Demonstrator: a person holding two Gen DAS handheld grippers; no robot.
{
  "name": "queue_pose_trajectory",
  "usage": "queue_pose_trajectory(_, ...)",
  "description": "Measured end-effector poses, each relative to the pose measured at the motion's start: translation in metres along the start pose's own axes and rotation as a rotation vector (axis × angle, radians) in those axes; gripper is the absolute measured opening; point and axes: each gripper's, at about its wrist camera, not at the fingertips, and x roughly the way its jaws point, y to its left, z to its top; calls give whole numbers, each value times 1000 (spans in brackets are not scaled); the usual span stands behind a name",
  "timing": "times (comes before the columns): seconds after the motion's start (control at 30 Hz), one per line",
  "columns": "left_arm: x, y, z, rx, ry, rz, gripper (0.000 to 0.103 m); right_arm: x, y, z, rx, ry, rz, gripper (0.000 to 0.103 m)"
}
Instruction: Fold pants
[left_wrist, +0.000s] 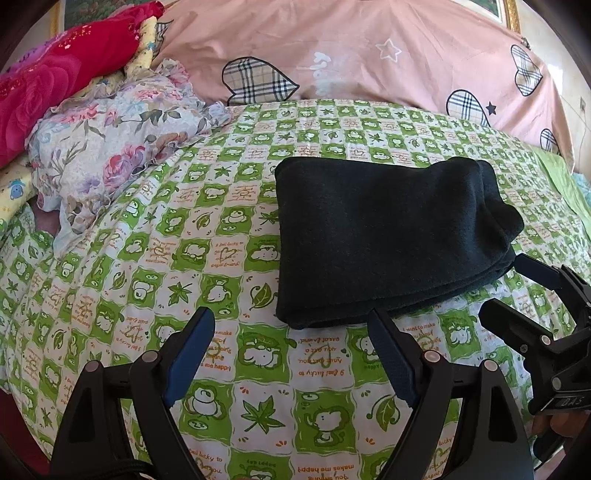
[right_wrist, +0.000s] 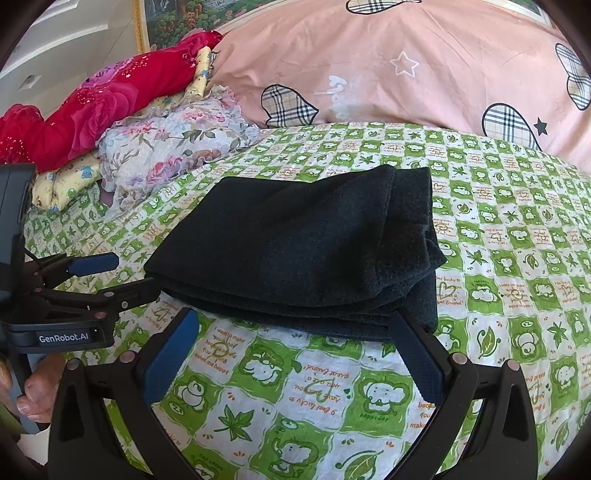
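The dark pants (left_wrist: 388, 236) lie folded into a thick, compact rectangle on the green-and-white patterned bed sheet (left_wrist: 229, 369). In the left wrist view my left gripper (left_wrist: 290, 325) is open and empty just short of the bundle's near left corner. My right gripper (left_wrist: 502, 284) shows at the right edge, open beside the bundle's near right end. In the right wrist view the pants (right_wrist: 295, 243) fill the middle, and my right gripper (right_wrist: 291, 321) stands open at their near edge, holding nothing. My left gripper (right_wrist: 136, 273) is open by the bundle's left corner.
A pink quilt with plaid hearts (left_wrist: 351, 55) rises behind the pants. A floral cloth (left_wrist: 110, 147) and red fabric (left_wrist: 55, 81) are piled at the back left. A person's hand (right_wrist: 37, 387) grips the left tool's handle. The sheet (right_wrist: 517, 258) spreads out right of the pants.
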Motion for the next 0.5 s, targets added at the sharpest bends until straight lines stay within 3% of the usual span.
queue_pose_trajectory(0.5, -5, 1, 3, -13, -25, -3, 86, -3, 2, 4, -10, -20, 4, 102)
